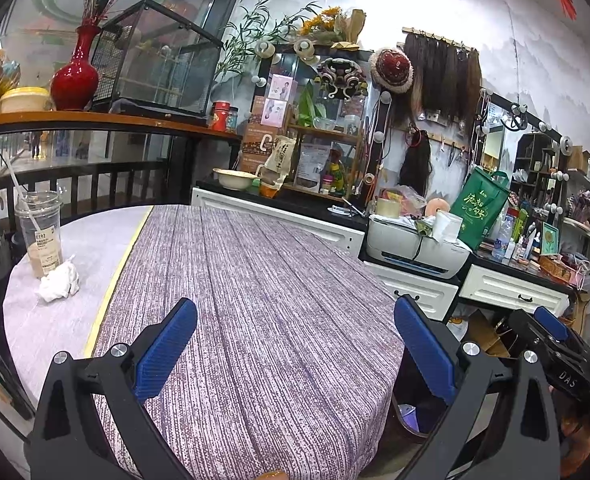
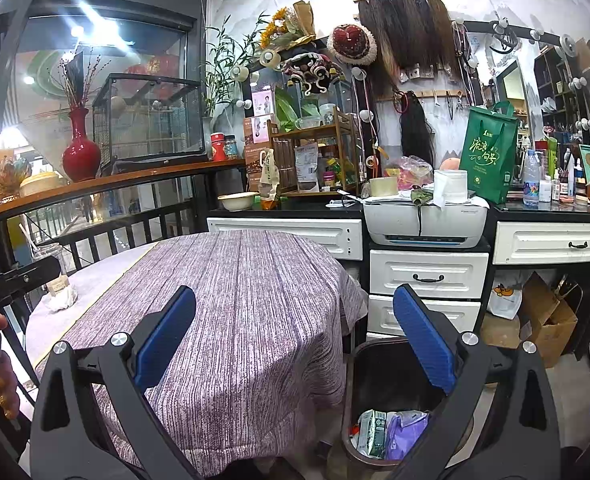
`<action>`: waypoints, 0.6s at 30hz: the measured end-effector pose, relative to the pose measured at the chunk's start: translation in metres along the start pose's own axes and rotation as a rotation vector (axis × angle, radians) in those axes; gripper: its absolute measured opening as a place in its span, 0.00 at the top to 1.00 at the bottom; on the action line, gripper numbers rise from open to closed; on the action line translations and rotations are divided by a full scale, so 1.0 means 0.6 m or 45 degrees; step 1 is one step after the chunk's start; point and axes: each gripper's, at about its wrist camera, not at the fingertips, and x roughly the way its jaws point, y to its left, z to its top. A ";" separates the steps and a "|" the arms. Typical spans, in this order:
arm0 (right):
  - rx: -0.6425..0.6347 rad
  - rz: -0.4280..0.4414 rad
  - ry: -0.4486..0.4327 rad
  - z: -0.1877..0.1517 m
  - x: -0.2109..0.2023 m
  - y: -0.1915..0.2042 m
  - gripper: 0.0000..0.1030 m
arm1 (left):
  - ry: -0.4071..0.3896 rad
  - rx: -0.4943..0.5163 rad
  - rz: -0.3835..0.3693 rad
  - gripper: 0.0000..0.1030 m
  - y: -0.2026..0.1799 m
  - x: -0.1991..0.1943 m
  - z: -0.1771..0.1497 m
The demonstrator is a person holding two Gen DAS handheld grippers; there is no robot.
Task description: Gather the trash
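A crumpled white tissue (image 1: 59,282) lies at the far left of the round table with the purple cloth (image 1: 255,300), against a clear plastic cup with a straw (image 1: 41,232). Both show small in the right wrist view: the tissue (image 2: 61,299) and the cup (image 2: 53,268). My left gripper (image 1: 295,344) is open and empty above the table's middle. My right gripper (image 2: 295,340) is open and empty, over the table's right edge and a dark trash bin (image 2: 359,364) that holds a carton (image 2: 373,432) and purple wrapping (image 2: 405,432).
White drawers (image 2: 427,276) with a printer (image 2: 423,222) stand behind the bin. A black counter (image 2: 287,204) holds a bowl, shelf and clutter. A railing with a wooden ledge (image 1: 95,120) and red vase (image 1: 75,76) runs at left. Cardboard boxes (image 2: 543,316) sit on the floor.
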 end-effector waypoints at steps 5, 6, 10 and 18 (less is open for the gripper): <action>0.001 0.000 0.001 0.000 0.000 0.001 0.06 | 0.011 0.011 0.029 0.05 -0.006 0.003 0.001; 0.002 -0.001 0.001 0.000 0.000 0.001 0.06 | 0.014 0.013 0.036 0.05 -0.007 0.003 0.001; 0.001 0.001 0.003 0.000 0.001 0.000 0.06 | 0.025 0.021 0.044 0.05 -0.011 0.006 0.001; 0.011 -0.001 0.010 -0.004 0.004 -0.002 0.06 | 0.020 0.045 0.065 0.05 -0.013 0.005 0.002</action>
